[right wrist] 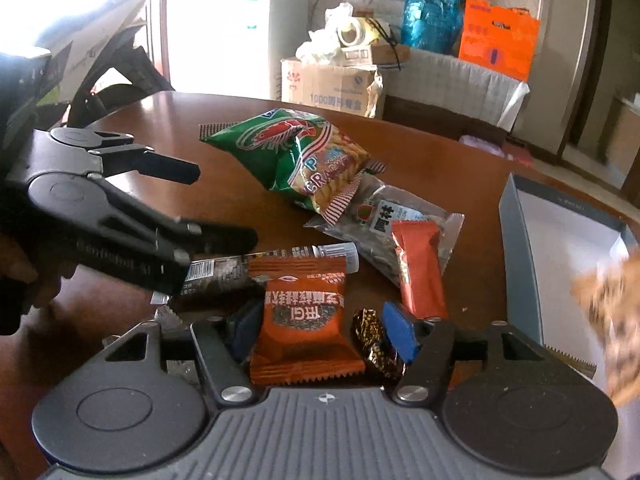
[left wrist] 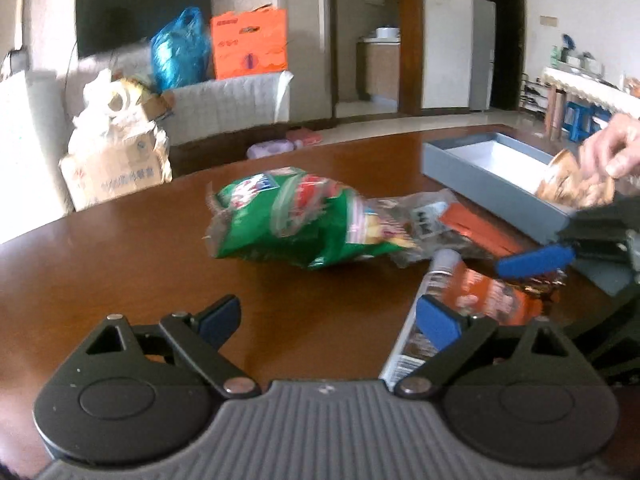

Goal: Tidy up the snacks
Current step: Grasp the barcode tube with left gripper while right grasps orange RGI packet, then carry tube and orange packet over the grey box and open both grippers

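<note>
Snacks lie in a heap on the brown table (right wrist: 168, 128): a green prawn-cracker bag (right wrist: 304, 152), a clear packet (right wrist: 384, 216), an orange bar (right wrist: 420, 268), a dark tube (right wrist: 256, 268), an orange square packet (right wrist: 304, 328) and a small dark foil candy (right wrist: 374, 344). My right gripper (right wrist: 322, 334) is open. It straddles the orange packet and the candy, and its pads do not press on them. My left gripper (left wrist: 328, 320) is wide open and holds nothing. It hovers short of the green bag (left wrist: 292, 216), beside the tube (left wrist: 424, 312).
A grey box (left wrist: 496, 176) with a white inside stands at the right. A bare hand (left wrist: 612, 148) holds a brown snack packet (left wrist: 576, 184) over it. Beyond the table's far edge are cardboard boxes (left wrist: 112, 172) and bags.
</note>
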{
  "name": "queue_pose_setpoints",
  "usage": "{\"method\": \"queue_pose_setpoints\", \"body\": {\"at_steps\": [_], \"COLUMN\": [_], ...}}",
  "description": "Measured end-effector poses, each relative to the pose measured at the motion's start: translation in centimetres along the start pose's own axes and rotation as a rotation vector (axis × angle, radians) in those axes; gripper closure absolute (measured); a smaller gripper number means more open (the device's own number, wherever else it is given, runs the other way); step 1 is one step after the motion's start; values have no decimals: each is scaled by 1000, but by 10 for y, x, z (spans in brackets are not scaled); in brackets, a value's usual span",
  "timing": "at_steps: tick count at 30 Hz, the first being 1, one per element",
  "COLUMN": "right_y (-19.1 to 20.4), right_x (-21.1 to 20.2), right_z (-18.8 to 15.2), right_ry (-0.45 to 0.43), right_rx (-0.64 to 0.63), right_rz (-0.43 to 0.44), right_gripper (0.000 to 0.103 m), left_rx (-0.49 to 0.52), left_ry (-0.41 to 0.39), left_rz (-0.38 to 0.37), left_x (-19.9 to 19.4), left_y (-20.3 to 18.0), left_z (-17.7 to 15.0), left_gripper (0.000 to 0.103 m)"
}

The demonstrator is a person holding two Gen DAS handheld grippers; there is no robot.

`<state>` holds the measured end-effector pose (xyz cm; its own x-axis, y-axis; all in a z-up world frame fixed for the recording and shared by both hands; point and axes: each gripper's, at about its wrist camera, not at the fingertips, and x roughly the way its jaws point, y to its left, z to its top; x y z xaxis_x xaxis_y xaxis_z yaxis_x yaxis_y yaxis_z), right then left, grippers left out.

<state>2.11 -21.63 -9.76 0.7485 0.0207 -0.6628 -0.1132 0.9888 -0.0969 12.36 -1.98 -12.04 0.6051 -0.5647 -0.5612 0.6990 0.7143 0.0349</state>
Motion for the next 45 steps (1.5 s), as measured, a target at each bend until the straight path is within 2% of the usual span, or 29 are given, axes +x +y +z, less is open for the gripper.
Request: {"method": "queue_pose_setpoints", "body": {"at_steps": [3, 9, 14, 19, 21, 23, 24, 26, 27, 28, 30, 32, 35, 45], "right_y": [6, 1, 2, 4, 3, 3, 3, 3, 3, 4, 5, 6, 6, 4], "right_x": [0, -3, -10, -18, -20, -21, -21, -21, -20, -20, -20, -20, -21, -37], "right_z": [2, -1, -6, -10, -12, -13, -13, -13, -13, -13, -15, -15, -17, -10], "right_ry": [-10, -11, -13, -5, -4, -3, -4, -8, -10, -12, -18, -23, -31, -74], "right_rx": [-57, -42, -58, -85, -95, -100, -98, -98, -100, -102, -110, -112, -116, -92], "right_rz": [9, 23, 14, -10, -10, -12, -11, -9, -8, -5, -5, -3, -3, 14], "right_gripper": [55, 59, 63, 65, 65, 65, 65, 65, 65, 65, 65, 65, 65, 66], "left_rx": [22, -4, 15, 87, 133, 138, 115, 73, 60, 70, 94, 28, -11, -45], "left_ry": [-2, -16, -11, 3, 43, 36, 45, 57, 59, 60, 52, 56, 47, 7], "left_rz": [18, 14, 14, -24, -21, -18, -22, -43, -52, -34, -18, -39, -41, -24], "left_x": [-1, -14, -19, -15, -6, -1, 2, 6, 6, 7, 7, 8, 7, -9], "left_y": [-12, -12, -15, -30, -39, -43, -41, -38, -38, -40, -43, -36, -32, -24], "left_z": [2, -1, -5, 0, -2, -4, -2, 2, 4, 6, 5, 5, 4, 10], "left_gripper": [8, 8, 8, 19, 19, 20, 25, 51, 79, 81, 81, 82, 82, 82]}}
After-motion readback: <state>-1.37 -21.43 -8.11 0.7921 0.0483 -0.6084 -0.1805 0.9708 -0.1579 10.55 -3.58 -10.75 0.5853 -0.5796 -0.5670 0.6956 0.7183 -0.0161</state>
